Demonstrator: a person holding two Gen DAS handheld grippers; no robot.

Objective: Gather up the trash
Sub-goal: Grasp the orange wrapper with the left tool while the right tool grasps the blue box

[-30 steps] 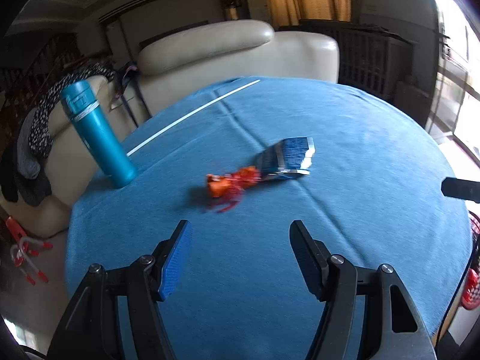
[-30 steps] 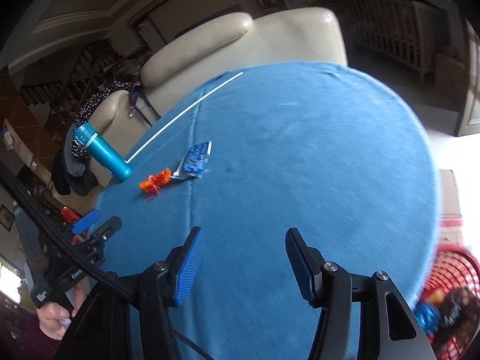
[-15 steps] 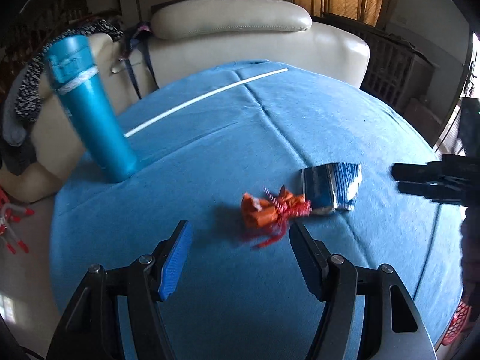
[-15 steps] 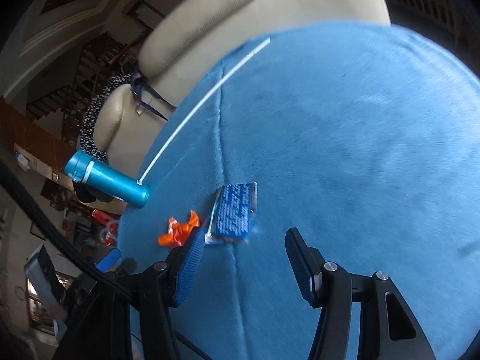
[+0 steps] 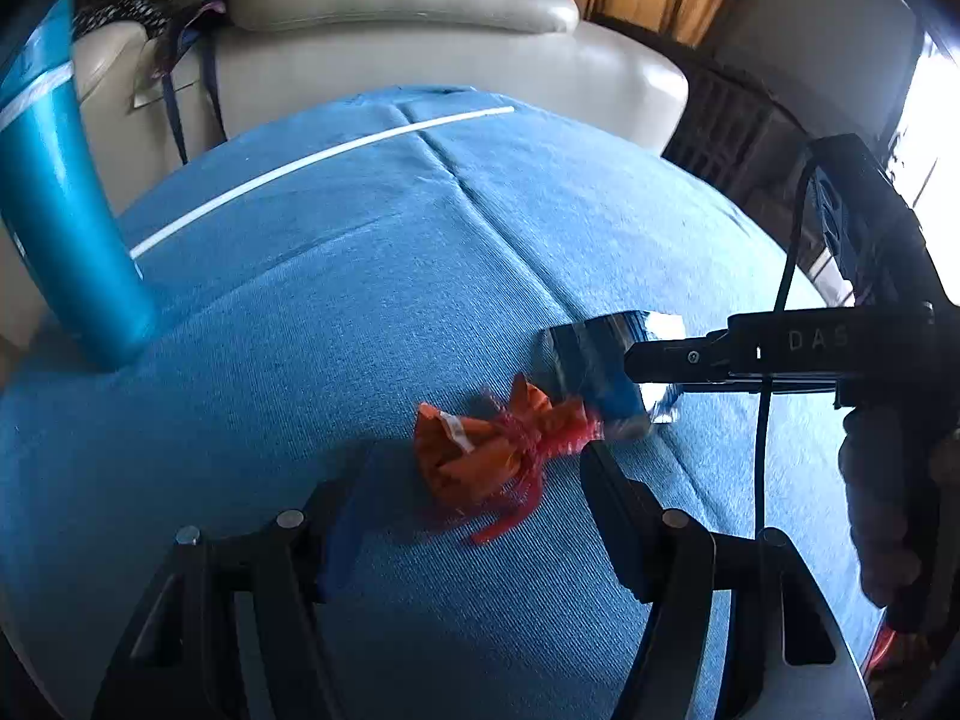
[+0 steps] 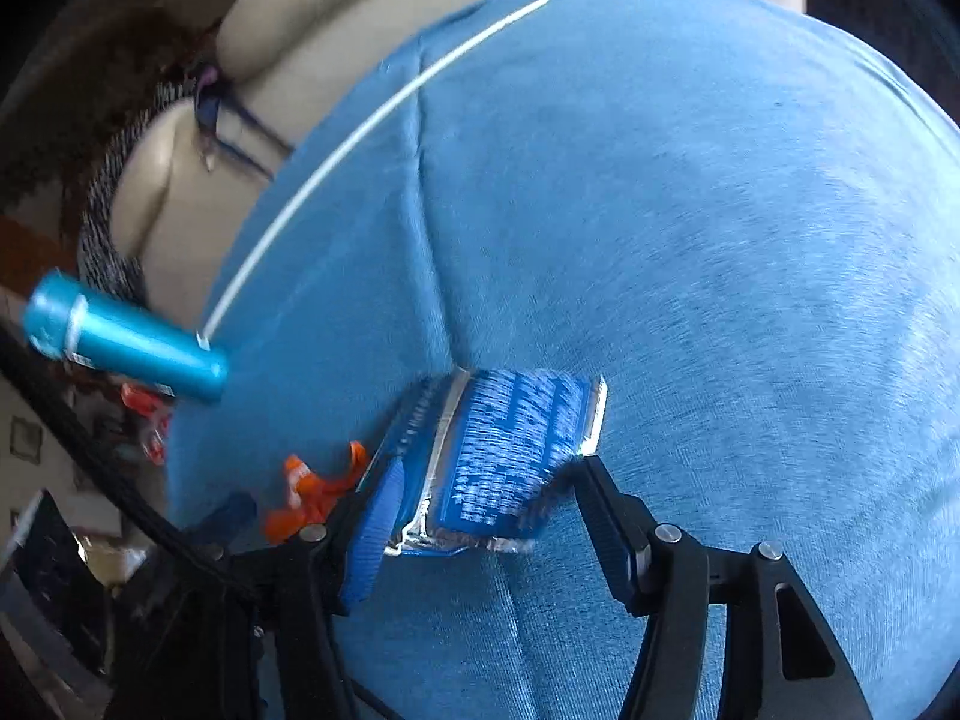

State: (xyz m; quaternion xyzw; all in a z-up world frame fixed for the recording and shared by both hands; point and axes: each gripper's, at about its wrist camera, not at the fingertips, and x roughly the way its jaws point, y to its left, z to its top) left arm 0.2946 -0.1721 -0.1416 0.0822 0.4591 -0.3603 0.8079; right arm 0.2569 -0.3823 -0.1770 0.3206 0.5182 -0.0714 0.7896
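Teal bottle: stands upright at the far left edge of the surface, well apart from the trash; in the right wrist view it shows tilted by the lens, at the same edge.
White strip: a thin pale line lying across the far part of the cloth, from near the bottle toward the sofa.
Surface: covered with a blue cloth with fold creases.
Sofa: cream, behind the surface, with dark clothing draped at its left end.
Left tool: spread wide, low over the cloth, holding nothing; the orange wrapper sits between its fingers, closer to the right one, and contact cannot be told.
Orange wrapper: crumpled with red frayed strands, lying on the cloth near the middle, its right end touching or overlapping the blue packet; in the right wrist view it lies just left of the packet.
Blue packet: flattened foil packet with silver edges, lying on the cloth just right of the orange wrapper.
Right tool: spread wide, its fingers on either side of the blue packet, pads close to its edges; seen side-on in the left wrist view, reaching in from the right over the packet.
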